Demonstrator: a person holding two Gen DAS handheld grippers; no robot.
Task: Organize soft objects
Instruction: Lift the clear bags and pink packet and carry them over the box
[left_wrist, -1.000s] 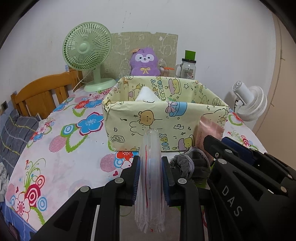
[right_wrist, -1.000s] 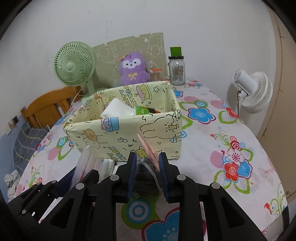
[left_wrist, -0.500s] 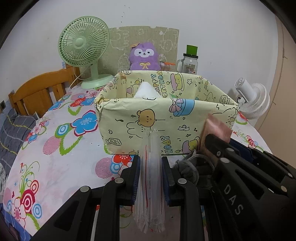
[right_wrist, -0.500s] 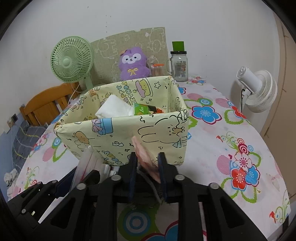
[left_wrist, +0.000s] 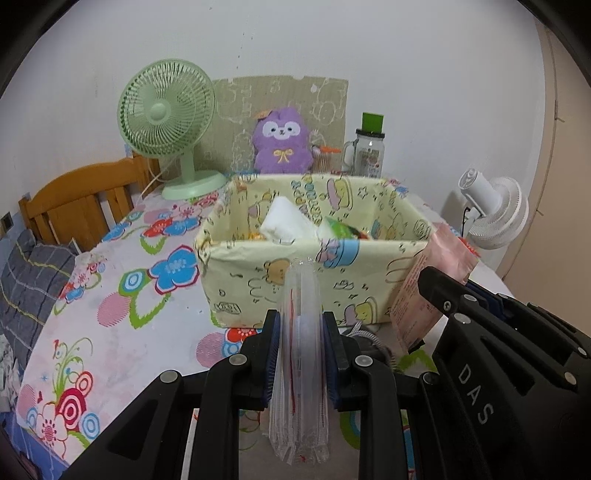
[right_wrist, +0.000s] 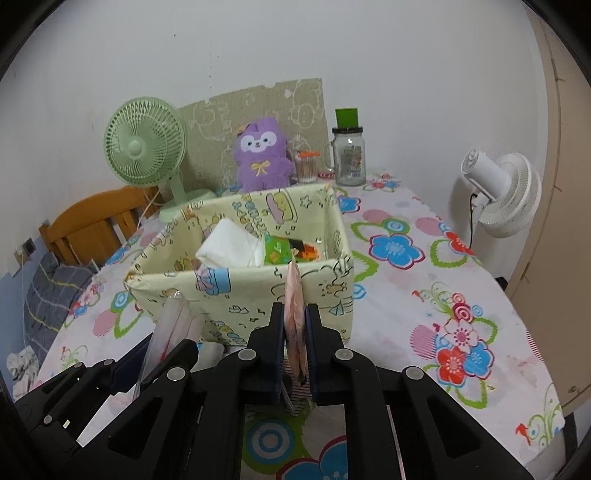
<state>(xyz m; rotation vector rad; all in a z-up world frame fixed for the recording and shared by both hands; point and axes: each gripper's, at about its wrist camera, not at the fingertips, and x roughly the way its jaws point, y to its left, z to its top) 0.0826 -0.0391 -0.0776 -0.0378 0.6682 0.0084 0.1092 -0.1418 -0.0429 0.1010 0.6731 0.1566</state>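
While both claws hang over the near edge of the flowered surface (right_wrist: 424, 258), each already carries something soft. The left claw (left_wrist: 299, 354) is clamped on a clear plastic packet (left_wrist: 300, 332) with red markings, held upright so its long axis runs up and away from the jaws, its top edge reaching in the left wrist view to about the front wall of the fabric storage box (left_wrist: 258, 266). The right claw (right_wrist: 295, 339) has just drawn its jaws together and now pinches a thin pink packet (right_wrist: 294, 295), also on edge and upright, with its tip rising level with the box rim in the right wrist view.

What matters for the coming move is that the yellow cartoon-print box stands directly ahead of both claws, open top facing up, its front wall between the packets and the inside. Within it already lie a white tissue pack (right_wrist: 232, 247) and a green packet (right_wrist: 277, 251). Judging from the two views, the right claw faces the emptier right end of the box, the left claw the middle of the front wall; neither looks clearly nearer. Each packet will probably have to clear the rim before being let go. A grey cloth item (left_wrist: 365, 338) lies on the surface below, between the claws.
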